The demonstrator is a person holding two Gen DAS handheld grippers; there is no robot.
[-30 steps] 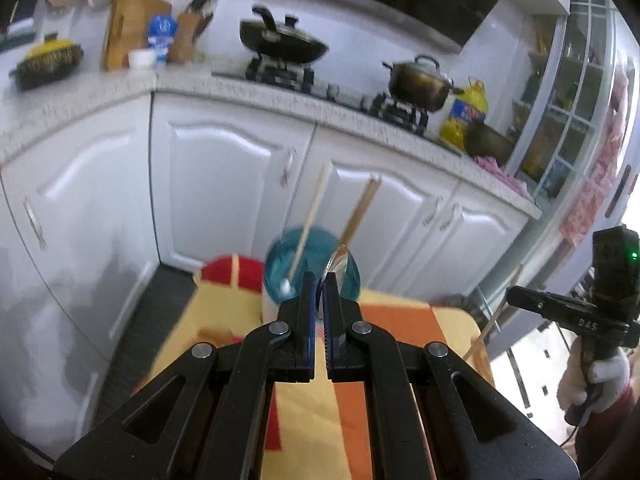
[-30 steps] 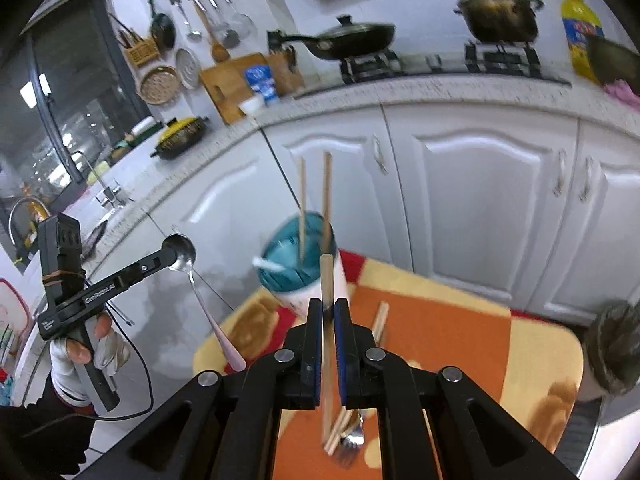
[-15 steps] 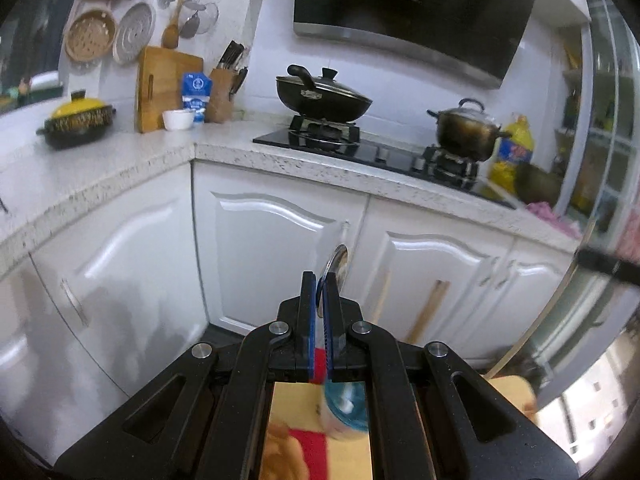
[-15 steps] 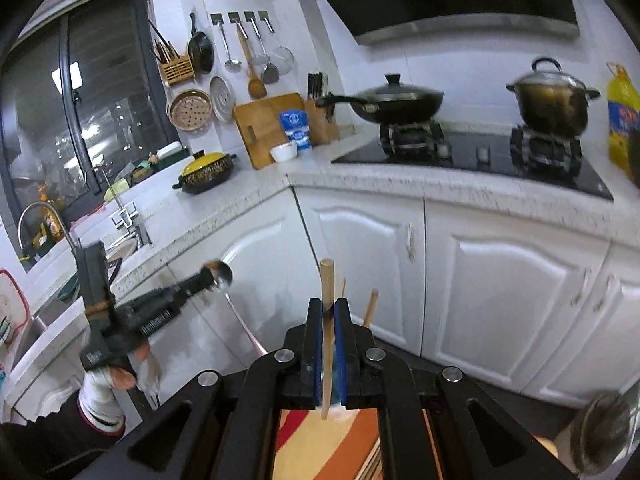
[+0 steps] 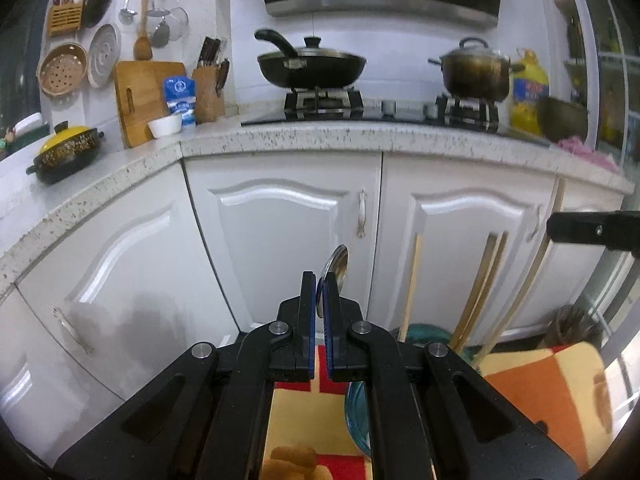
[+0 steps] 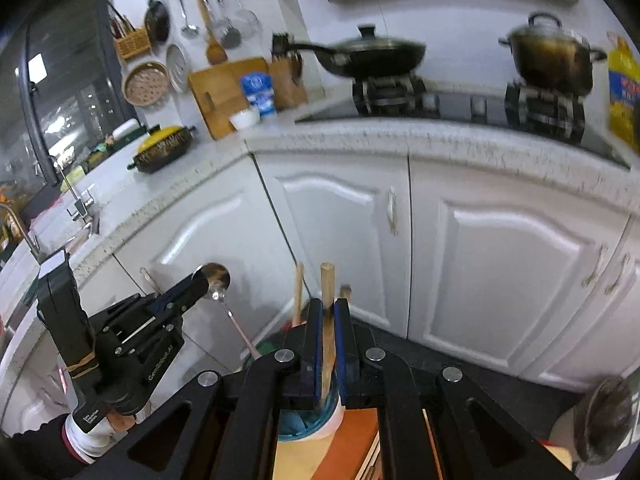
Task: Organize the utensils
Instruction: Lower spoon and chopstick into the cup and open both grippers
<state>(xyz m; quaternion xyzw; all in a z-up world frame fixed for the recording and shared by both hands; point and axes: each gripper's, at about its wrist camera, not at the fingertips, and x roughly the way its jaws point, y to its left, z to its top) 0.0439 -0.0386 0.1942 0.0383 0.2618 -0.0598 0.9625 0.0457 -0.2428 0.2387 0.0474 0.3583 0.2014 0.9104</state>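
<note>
My left gripper (image 5: pixel 319 280) is shut on a metal spoon (image 5: pixel 335 266), whose bowl sticks up past the fingertips. Just right of it and lower stands a teal cup (image 5: pixel 418 329) with wooden chopsticks (image 5: pixel 412 280) upright in it. In the right wrist view my right gripper (image 6: pixel 328 308) is shut on one wooden chopstick (image 6: pixel 327 280), held upright over the teal cup (image 6: pixel 310 428). Two more chopsticks (image 6: pixel 298 296) stand in that cup behind the fingers. The left gripper (image 6: pixel 196 286) shows at the left with the spoon (image 6: pixel 214 276), its handle slanting down towards the cup.
The cup stands on an orange and yellow cloth (image 5: pixel 552 392). White cabinet doors (image 5: pixel 288 232) and a speckled countertop (image 5: pixel 360 136) with a wok (image 5: pixel 312 66) and a pot (image 5: pixel 476 72) fill the background. A gloved hand (image 6: pixel 90 426) holds the left gripper.
Both views have swung up from the cloth to the cabinets and counter, and the cup has dropped low in each. The spoon and the chopstick stay gripped throughout.
</note>
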